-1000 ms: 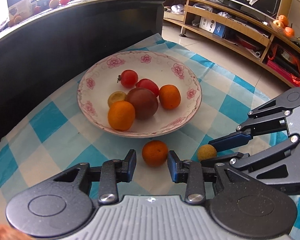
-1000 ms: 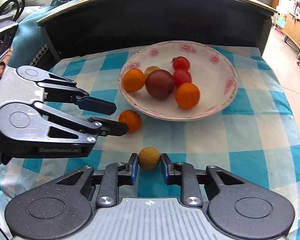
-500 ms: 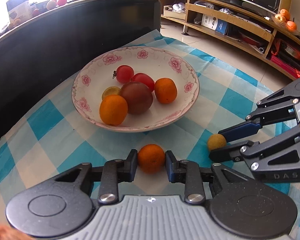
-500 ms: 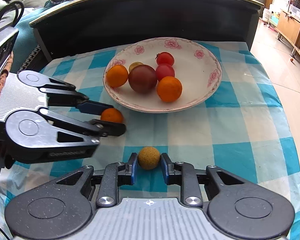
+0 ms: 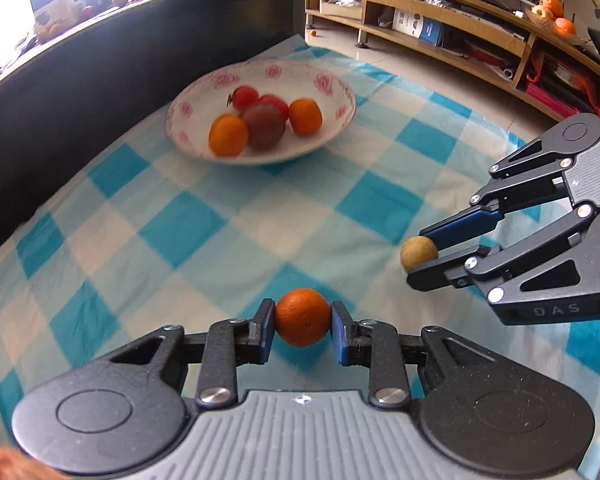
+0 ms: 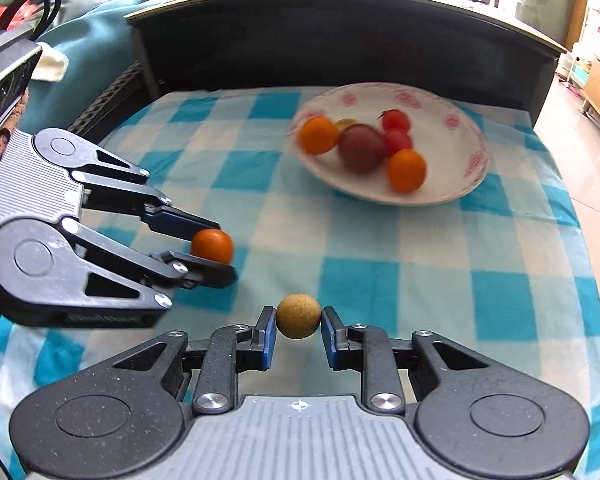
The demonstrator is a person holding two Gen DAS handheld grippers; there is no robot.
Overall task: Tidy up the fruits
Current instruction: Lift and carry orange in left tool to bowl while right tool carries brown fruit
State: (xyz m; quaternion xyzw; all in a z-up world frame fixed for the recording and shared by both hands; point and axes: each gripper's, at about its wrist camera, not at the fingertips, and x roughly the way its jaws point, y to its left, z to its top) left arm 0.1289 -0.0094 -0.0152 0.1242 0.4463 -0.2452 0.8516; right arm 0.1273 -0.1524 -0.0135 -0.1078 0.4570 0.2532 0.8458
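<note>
My left gripper (image 5: 302, 330) is shut on a small orange (image 5: 302, 322) and holds it above the checked cloth; it also shows in the right wrist view (image 6: 212, 245). My right gripper (image 6: 299, 329) is shut on a small tan round fruit (image 6: 299, 321), also visible in the left wrist view (image 5: 419, 253). A white flowered bowl (image 5: 336, 92) stands farther back with two oranges, a dark plum-like fruit (image 5: 265, 127), red tomatoes and a yellowish fruit in it. It shows in the right wrist view (image 6: 466, 136) at upper right.
A blue and white checked cloth (image 5: 204, 224) covers the table. A dark curved counter wall (image 5: 100, 68) rises right behind the bowl. Wooden shelving (image 5: 460, 32) stands across the tiled floor to the right. A teal cushion (image 6: 96, 52) lies at the far left.
Both grippers have pulled back and lifted away from the bowl, each carrying its fruit. The left closed on the orange during this second; the bowl now lies farther off.
</note>
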